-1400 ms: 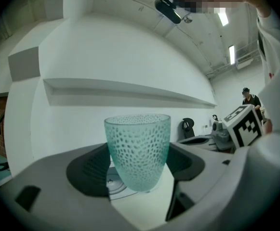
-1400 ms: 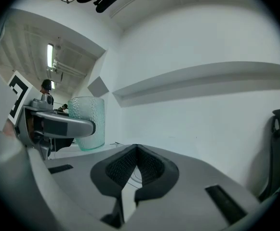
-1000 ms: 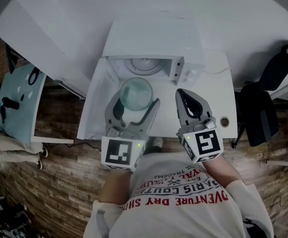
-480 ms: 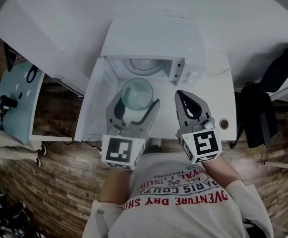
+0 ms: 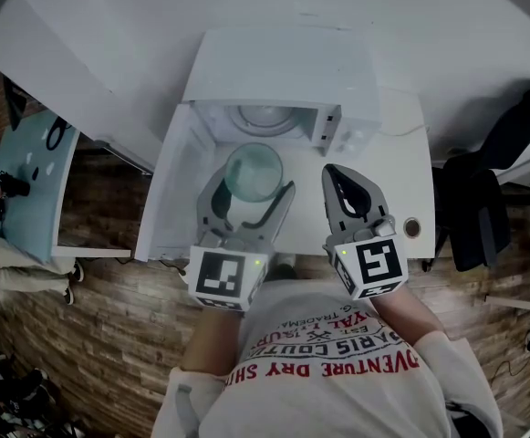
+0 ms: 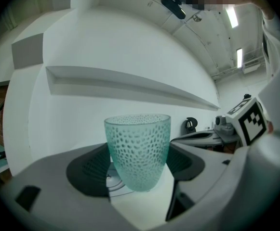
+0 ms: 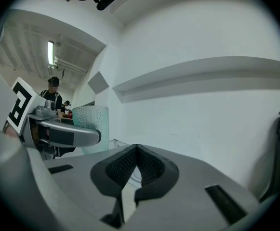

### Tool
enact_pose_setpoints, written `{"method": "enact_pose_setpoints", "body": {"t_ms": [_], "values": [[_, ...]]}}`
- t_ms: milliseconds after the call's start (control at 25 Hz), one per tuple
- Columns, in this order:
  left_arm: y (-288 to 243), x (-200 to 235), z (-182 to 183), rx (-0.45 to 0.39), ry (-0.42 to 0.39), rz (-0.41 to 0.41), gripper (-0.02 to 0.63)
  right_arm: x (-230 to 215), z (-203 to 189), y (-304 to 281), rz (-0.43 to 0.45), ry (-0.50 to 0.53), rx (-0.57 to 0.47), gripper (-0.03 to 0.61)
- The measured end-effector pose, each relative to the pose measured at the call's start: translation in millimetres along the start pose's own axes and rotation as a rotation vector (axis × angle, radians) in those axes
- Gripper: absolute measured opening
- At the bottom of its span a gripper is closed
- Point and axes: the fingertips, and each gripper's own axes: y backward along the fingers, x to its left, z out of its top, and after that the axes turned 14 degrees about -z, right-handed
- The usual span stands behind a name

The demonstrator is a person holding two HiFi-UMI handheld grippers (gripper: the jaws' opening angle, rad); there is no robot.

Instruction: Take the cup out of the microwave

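Holding the cup (image 6: pixel 137 150) upright between my left gripper (image 5: pixel 251 190) pads, just outside the microwave (image 5: pixel 274 67) mouth; my right gripper (image 5: pixel 335 176) sits closed and empty alongside.

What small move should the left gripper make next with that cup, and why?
Probably lower the left gripper to set the teal dimpled glass cup on the white table. The cup sits between its jaws, already outside the open white microwave; the right gripper is shut and empty.
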Motion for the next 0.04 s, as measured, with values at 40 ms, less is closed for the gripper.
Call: {"method": "enact_pose_setpoints", "body": {"t_ms": [40], "values": [[-0.1,0.3,0.5,-0.002,0.0,-0.001,0.36,0.7,-1.2,-0.4,0.0,-0.001,0.002,0.011]]}}
